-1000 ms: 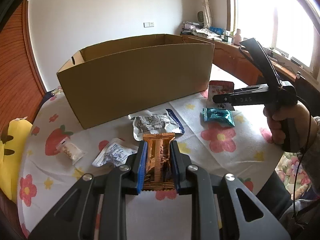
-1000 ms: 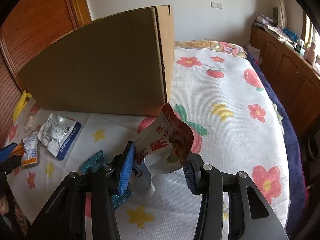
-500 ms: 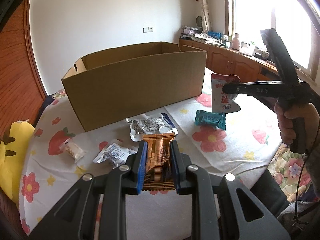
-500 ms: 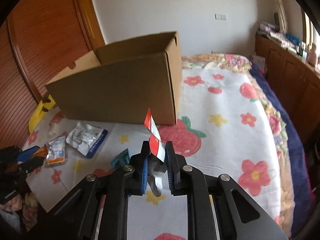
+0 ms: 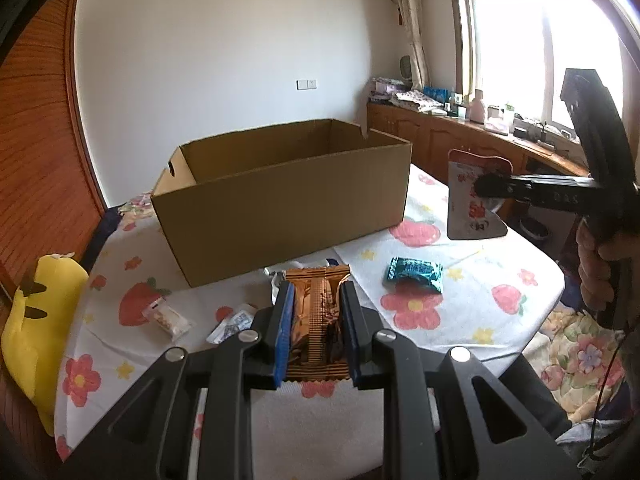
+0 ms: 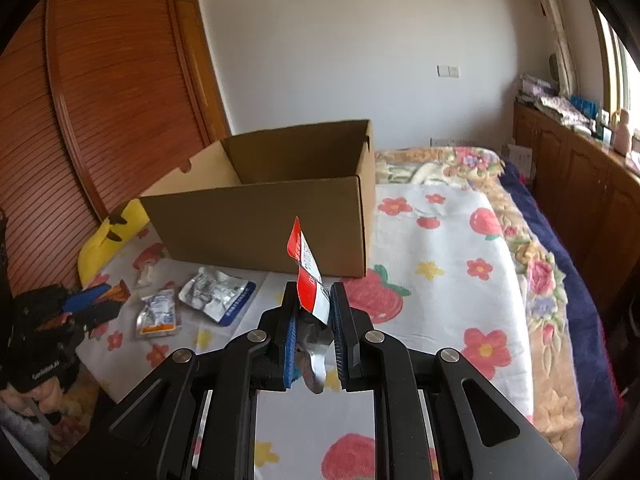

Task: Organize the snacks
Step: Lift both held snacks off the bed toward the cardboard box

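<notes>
The cardboard box (image 5: pixel 280 192) stands open on the flowered sheet (image 5: pixel 472 280), and its near wall rises in front of both grippers. To the right of the box the sheet lies bare up to the bed edge, with free room there.

The left gripper (image 5: pixel 316 320) is closed tight on the orange wafer packet (image 5: pixel 318 312), which stands upright between the blue pads, in front of the box. The right gripper (image 6: pixel 314 324) clamps the red and white pouch (image 6: pixel 308 280), held in the air to the right of the box front; its jaws have just been closing on it.

A teal packet (image 5: pixel 414 274) lies on the sheet in front of the box's right corner, and a silver packet (image 6: pixel 216 294) lies before its front wall. The pouch carries red print, perhaps Chinese characters, too small to read.
</notes>
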